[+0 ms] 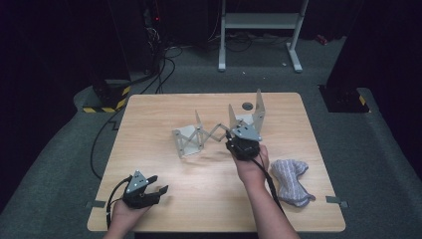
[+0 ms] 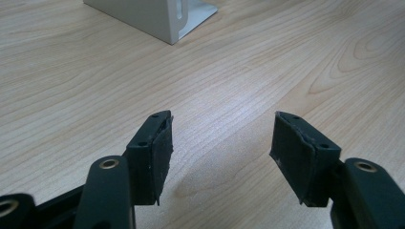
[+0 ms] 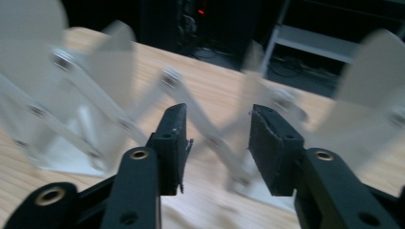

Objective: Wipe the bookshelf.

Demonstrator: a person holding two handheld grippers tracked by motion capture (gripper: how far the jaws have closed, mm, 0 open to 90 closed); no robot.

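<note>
White scissor rack (image 1: 219, 130); grey striped cloth (image 1: 291, 180); black tools.

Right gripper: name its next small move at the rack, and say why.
Probably ease the right gripper forward until a bar of the rack lies between its pads, then close. Its jaws stand open with nothing pressed between them, and the scissor bars lie just beyond the tips. The left gripper rests open, away from the rack.

White metal scissor rack (image 1: 219, 130), stretched open, mid-table
</note>
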